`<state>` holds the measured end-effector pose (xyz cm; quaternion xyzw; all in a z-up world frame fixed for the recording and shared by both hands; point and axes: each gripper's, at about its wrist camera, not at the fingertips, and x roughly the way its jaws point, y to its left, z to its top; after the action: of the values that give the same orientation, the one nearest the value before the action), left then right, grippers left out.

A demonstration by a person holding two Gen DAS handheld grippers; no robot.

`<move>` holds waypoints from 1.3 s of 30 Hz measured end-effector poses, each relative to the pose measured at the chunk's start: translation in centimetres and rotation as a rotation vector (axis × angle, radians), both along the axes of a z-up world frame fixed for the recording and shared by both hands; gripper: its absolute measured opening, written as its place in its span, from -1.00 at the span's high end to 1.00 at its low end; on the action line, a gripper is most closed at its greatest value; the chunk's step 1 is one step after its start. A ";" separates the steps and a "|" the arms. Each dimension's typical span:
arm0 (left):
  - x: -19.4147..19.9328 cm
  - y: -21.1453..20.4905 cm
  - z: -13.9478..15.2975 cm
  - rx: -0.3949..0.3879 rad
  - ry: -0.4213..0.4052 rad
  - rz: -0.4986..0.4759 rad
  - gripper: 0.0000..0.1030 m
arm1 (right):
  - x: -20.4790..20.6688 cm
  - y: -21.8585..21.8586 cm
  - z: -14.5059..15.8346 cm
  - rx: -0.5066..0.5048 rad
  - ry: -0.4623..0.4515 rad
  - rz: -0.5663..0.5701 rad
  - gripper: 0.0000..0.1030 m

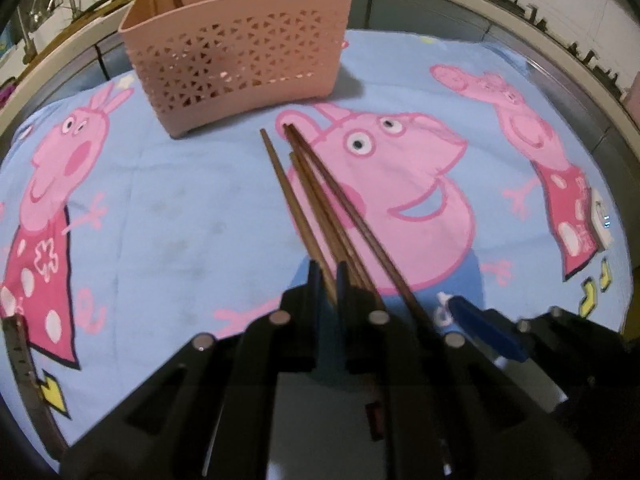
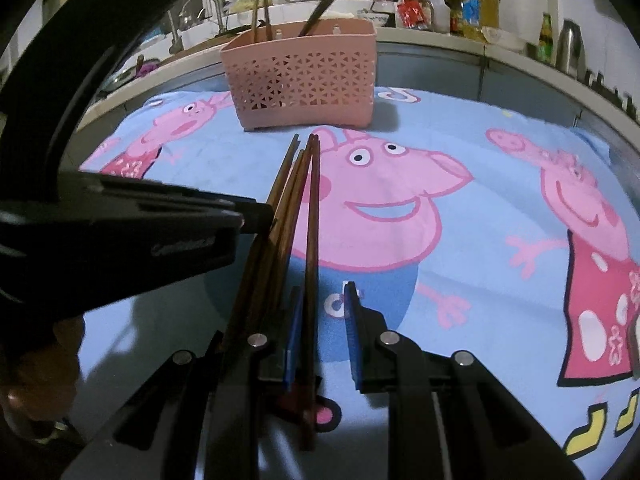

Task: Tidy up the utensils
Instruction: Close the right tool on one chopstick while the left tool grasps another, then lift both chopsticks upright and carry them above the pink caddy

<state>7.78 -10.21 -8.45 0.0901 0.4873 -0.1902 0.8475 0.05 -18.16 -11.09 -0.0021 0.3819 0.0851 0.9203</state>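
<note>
Both jaws at the chopsticks, on the near side of the basket.
My left gripper (image 1: 329,280): pads nearly together around one brown wooden chopstick (image 1: 288,196), can't tell if they press it. My right gripper (image 2: 324,320): pads apart, another stick (image 2: 313,220) running through the gap along the left pad. The sticks lie on the blue cartoon-pig cloth (image 1: 180,200), tips just short of the pink perforated plastic basket (image 1: 240,52). More brown sticks (image 2: 260,12) stand inside the basket.

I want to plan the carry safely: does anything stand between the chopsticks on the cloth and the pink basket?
Nothing visible does. Only bare cloth lies between the chopsticks and the pink basket, and the top of the basket is open.
</note>
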 end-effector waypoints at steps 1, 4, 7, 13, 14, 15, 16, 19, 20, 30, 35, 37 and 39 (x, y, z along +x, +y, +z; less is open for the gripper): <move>0.1 -0.1 -0.1 0.004 0.004 0.002 0.74 | 0.0 0.1 0.0 -0.009 -0.006 0.000 1.00; 0.3 -0.4 -0.4 0.034 -0.013 0.003 0.74 | 0.1 -0.1 -0.2 -0.021 -0.020 -0.019 1.00; 0.2 -0.1 -0.4 0.039 -0.021 0.001 0.82 | 0.2 -0.5 -0.2 -0.024 -0.026 -0.036 1.00; -0.7 3.1 -0.4 0.030 -0.030 0.013 0.86 | 0.0 -1.8 -0.2 -0.005 -0.018 -0.069 1.00; -1.0 3.8 -0.4 0.031 -0.033 0.017 0.86 | -0.2 -2.2 -0.3 -0.001 -0.015 -0.078 1.00; -1.3 4.9 -0.4 0.031 -0.035 0.023 0.86 | -0.5 -2.5 -0.3 0.003 -0.012 -0.085 1.00; -1.6 5.9 -0.4 0.029 -0.036 0.030 0.86 | -0.7 -2.7 -0.3 0.007 -0.007 -0.090 1.00; -2.6 8.7 -0.6 0.020 -0.043 0.055 0.86 | -2.0 -3.4 -0.4 0.014 0.003 -0.106 1.00; -2.8 9.5 -0.7 0.013 -0.044 0.062 0.85 | -2.4 -3.7 -0.5 0.020 0.006 -0.112 1.00; -0.6 11.4 -0.3 -0.090 0.033 0.117 0.76 | -0.7 -4.0 0.1 0.027 0.082 -0.082 1.00; 1.3 10.1 -0.2 -0.044 0.005 0.103 0.72 | 2.7 -3.2 0.6 -0.001 0.102 -0.032 1.00; 2.2 9.3 0.0 -0.016 -0.014 0.097 0.72 | 4.6 -3.3 0.8 0.003 0.119 -0.022 1.00; 3.1 8.7 0.0 0.006 -0.031 0.090 0.73 | 6.5 -3.3 1.0 0.011 0.132 -0.020 1.00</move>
<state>10.89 -1.48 -8.46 0.0736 0.4781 -0.1492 0.8624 6.54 -21.47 -10.04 0.0123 0.4414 0.0780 0.8938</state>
